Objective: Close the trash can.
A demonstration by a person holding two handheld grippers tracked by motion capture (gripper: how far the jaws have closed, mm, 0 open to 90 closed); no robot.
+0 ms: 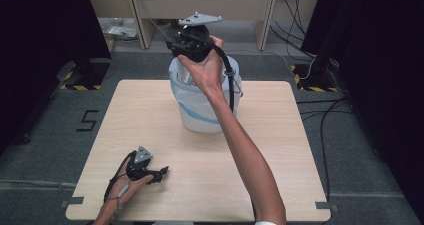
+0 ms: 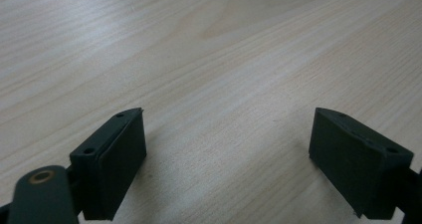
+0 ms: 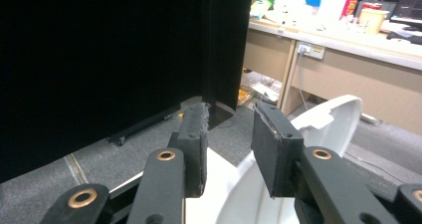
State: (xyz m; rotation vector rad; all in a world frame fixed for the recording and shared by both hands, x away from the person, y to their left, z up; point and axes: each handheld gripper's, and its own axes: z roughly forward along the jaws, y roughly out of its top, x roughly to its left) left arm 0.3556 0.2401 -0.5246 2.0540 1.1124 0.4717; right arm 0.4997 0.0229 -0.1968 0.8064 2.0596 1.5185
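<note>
A white plastic bin (image 1: 200, 110) with a clear liner stands at the far middle of the wooden table (image 1: 280, 150). A hand holds my right gripper (image 1: 174, 47) above the bin's rim, tilted toward the back left. In the right gripper view its jaws (image 3: 229, 134) stand a little apart with nothing between them, and the bin's white rim (image 3: 328, 117) curves below. My left gripper (image 1: 161, 173) rests low on the table near the front left corner. Its jaws (image 2: 229, 139) are wide open over bare wood.
Black curtains (image 1: 40, 30) close off both sides, and a wooden workbench (image 1: 200, 5) runs along the back. Cables (image 1: 320, 105) trail over the grey floor to the right of the table. Yellow-black striped stand feet (image 1: 77, 85) sit at the far corners.
</note>
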